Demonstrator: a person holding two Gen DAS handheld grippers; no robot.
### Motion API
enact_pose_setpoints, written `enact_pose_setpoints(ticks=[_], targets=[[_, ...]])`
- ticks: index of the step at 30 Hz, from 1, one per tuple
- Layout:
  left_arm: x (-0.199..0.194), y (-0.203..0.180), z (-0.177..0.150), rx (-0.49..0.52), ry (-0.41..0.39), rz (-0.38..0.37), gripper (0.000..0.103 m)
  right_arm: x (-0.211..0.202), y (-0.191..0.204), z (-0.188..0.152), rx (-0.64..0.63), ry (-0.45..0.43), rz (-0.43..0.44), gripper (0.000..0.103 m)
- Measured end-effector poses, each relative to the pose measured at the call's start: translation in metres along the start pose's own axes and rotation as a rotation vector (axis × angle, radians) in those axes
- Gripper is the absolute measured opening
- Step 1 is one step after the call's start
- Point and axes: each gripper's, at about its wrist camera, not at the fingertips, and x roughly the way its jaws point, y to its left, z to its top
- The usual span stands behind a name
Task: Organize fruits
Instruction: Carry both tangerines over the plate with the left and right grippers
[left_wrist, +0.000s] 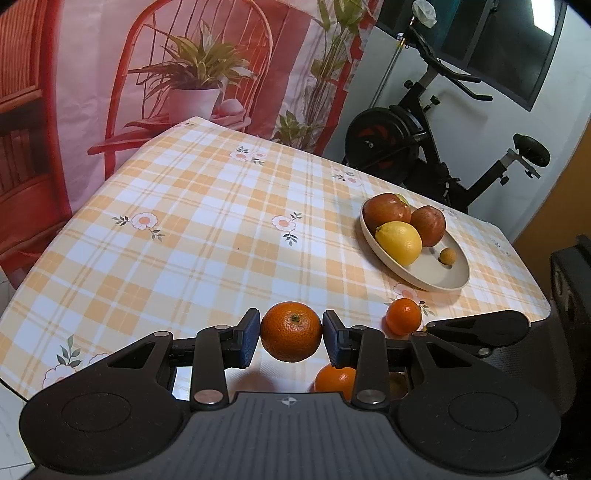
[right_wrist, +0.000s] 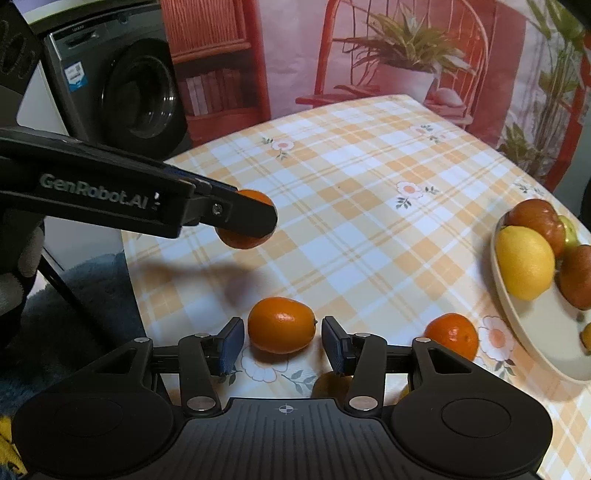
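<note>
My left gripper is shut on a mandarin and holds it above the checked tablecloth. In the right wrist view the same gripper is seen side-on at the left with that mandarin between its pads. My right gripper is open, low over the table's near edge. An oval orange lies on the cloth between its blue pads, with a small gap on each side. A second orange lies just to the right. A beige plate holds a lemon and red apples.
A tiny orange fruit sits in the plate's bare part. Two loose oranges lie near the table's front right corner. An exercise bike stands behind the table, a washing machine to its left.
</note>
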Motion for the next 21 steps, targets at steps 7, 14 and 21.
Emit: enact_pose_setpoints(ticks=[7, 14, 21], targets=[[0.001, 0.001, 0.001, -0.007, 0.001, 0.005, 0.039, -0.003, -0.003, -0.001, 0.007, -0.029, 0.021, 0.037], [-0.001, -0.011, 0.01, 0.034, -0.017, -0.005, 0.039, -0.041, -0.037, -0.005, 0.103, -0.152, -0.038, 0.037], [0.001, -0.037, 0.027, 0.108, -0.037, -0.024, 0.039, -0.086, -0.094, -0.017, 0.2, -0.244, -0.143, 0.038]])
